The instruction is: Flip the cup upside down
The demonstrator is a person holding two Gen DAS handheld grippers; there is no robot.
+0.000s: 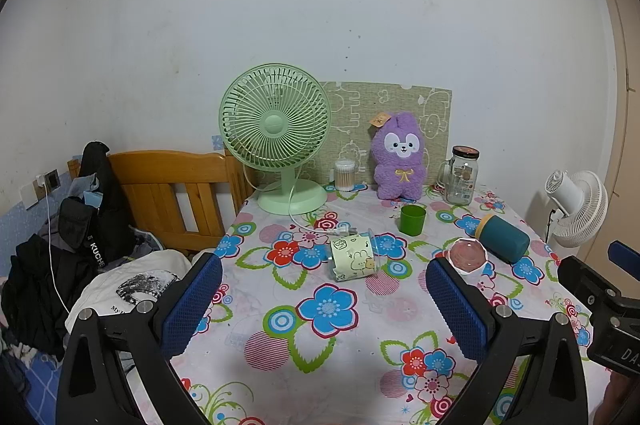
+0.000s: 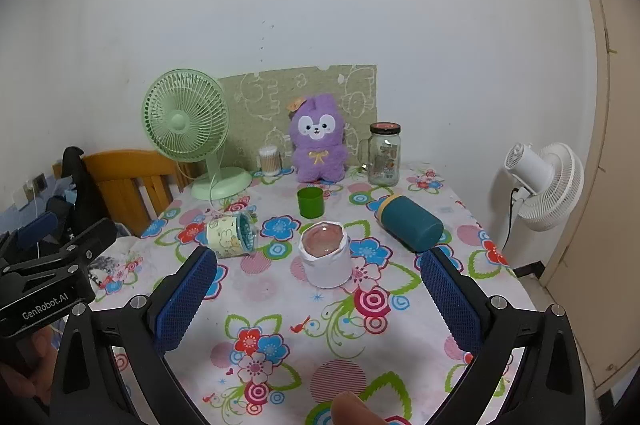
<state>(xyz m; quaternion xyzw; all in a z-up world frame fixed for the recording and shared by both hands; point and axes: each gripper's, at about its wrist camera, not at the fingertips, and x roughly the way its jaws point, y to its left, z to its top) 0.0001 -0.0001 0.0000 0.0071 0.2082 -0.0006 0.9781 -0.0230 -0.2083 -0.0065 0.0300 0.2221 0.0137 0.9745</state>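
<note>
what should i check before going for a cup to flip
1. Left hand-held gripper open and empty: ok.
2. Right hand-held gripper open and empty: ok.
3. White cup standing mouth up, straight ahead of the right hand-held gripper: ok.
4. Which cup is meant: cannot tell; the small green cup is also upright.
5. Space around the white cup: ok, but the teal bottle and the patterned cup lie on their sides nearby.
</note>
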